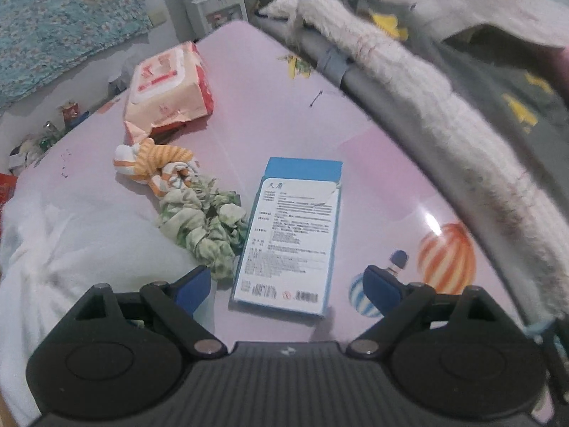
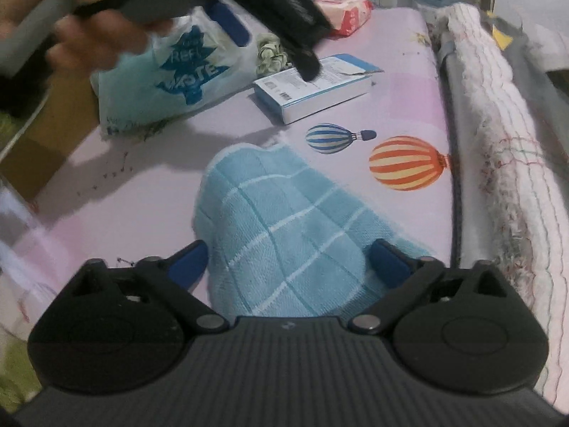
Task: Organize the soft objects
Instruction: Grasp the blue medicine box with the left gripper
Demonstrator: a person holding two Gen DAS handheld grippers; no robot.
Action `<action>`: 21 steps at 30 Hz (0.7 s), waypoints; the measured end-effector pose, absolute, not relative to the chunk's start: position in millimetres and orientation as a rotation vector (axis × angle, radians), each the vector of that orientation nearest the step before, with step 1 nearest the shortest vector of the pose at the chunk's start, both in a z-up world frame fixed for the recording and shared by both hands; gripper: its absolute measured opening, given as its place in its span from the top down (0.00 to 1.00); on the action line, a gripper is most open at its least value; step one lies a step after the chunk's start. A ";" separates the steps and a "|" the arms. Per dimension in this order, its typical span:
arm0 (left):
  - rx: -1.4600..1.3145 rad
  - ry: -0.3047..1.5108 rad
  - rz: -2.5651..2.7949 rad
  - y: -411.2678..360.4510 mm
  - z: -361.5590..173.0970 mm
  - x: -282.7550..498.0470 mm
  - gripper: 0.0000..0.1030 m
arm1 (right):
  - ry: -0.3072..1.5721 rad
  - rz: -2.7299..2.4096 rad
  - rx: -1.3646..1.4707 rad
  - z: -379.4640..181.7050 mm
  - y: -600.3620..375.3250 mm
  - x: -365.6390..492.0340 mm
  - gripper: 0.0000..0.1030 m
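printed plastic bag [image 2: 185,78], contents hidden, closed blue box [image 1: 291,235]

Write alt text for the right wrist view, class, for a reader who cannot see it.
The right tool stands open over a blue checked towel on a pink tabletop printed with balloons. Beyond lie a blue box and a plastic bag, with the left tool above them.

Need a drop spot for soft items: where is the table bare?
Bare: between the wipes pack and the rolled blanket; also left of the blue towel. Crowded: scrunchie, striped sock and box bunch together.
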State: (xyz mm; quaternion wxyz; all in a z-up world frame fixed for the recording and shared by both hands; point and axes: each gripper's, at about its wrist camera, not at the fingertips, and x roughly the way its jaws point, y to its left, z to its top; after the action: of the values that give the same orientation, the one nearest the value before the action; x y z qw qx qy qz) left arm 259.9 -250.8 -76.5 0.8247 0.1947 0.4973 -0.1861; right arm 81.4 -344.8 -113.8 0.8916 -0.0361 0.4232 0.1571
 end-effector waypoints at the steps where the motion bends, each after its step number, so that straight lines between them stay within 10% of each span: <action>1: 0.426 1.068 -0.385 -253.5 -82.6 266.1 0.09 | 0.868 0.316 -0.083 -115.5 -344.5 79.7 0.14; 21: 0.354 1.188 -0.356 -246.9 -114.4 258.2 0.24 | 0.848 0.297 0.096 -109.7 -366.2 51.4 0.55</action>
State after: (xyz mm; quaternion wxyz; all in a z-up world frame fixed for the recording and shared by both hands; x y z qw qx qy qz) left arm 258.2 -246.9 -114.4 0.7993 0.1648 0.5537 -0.1657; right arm 51.4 -366.2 -109.7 0.8996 0.0465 0.4098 0.1436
